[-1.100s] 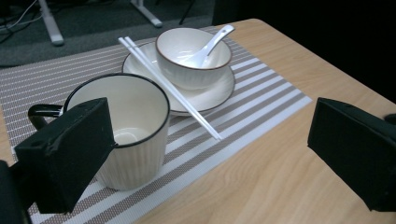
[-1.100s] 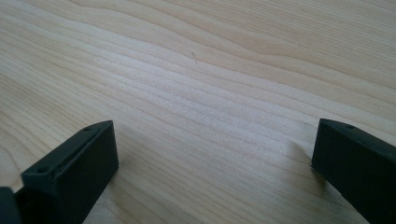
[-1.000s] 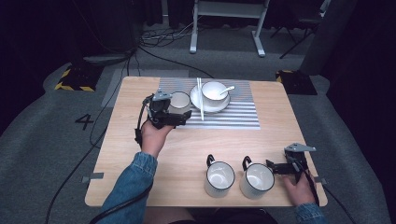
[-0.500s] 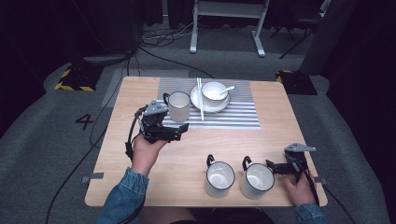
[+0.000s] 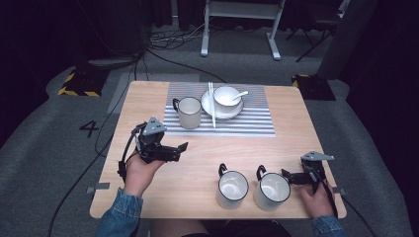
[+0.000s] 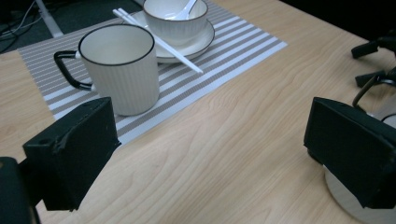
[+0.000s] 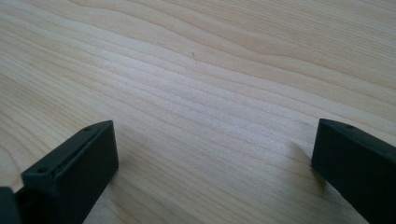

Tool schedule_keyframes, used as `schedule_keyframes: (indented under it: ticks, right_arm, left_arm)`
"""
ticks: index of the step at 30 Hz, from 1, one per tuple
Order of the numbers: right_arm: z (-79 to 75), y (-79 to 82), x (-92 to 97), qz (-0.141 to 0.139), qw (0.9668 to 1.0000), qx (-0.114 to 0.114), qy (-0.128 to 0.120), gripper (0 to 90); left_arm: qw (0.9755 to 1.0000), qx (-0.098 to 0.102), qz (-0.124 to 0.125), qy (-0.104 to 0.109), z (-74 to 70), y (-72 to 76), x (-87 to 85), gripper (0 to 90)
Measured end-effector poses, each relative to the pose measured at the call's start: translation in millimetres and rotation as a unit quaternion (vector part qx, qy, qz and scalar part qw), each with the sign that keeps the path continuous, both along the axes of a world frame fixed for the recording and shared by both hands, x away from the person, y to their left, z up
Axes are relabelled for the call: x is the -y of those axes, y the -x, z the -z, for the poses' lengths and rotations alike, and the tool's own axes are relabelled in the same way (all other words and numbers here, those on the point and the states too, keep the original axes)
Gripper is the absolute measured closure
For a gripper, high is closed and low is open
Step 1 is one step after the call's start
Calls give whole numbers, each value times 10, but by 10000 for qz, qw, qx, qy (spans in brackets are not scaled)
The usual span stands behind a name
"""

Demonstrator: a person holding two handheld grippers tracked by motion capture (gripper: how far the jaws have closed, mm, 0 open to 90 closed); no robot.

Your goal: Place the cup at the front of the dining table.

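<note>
Left claw withdrawn from mug — spread, empty, right claw spread, floor "4"

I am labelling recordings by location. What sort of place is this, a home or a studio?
Probably a studio or lab, not a home: the wooden table stands on grey carpet among dark surroundings, floor cables trail behind it, and yellow-black hazard tape marks the floor.

The table is pale wood with a fine wavy grain and a smooth, matt finish. The ribbed mug on the striped woven placemat looks like glazed ceramic with a soft sheen and a thin dark rim line, as do the bowl and plate. The left claw and right claw have matt black plastic jaws, slightly scuffed at the edges.
</note>
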State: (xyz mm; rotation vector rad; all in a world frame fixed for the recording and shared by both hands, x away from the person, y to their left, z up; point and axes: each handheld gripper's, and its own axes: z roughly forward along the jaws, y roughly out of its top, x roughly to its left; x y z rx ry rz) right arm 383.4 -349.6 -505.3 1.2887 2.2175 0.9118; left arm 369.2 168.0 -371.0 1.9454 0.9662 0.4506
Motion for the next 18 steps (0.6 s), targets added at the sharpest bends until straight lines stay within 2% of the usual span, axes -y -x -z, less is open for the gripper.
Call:
schedule_keyframes:
  ticks: [1, 6, 10, 15, 18]
  right_arm:
    - [0, 0, -1, 2, 10000, -2, -3, 6]
    - [0, 0, -1, 6, 10000, 2, -4, 6]
    - [-2, 0, 1, -5, 10000, -14, 1, 6]
    - [-1, 0, 1, -6, 10000, -6, -1, 6]
    - [-1, 0, 0, -2, 10000, -10, -3, 6]
  left_arm:
    - [10000, -28, 22, -67, 4, 23, -21, 31]
    - [10000, -36, 38, -70, 57, 138, -96, 31]
    - [9998, -54, 75, -193, 103, 252, -120, 31]
    - [9997, -146, 186, -91, 183, 443, -162, 32]
    - [9997, -152, 140, -104, 218, 522, -192, 32]
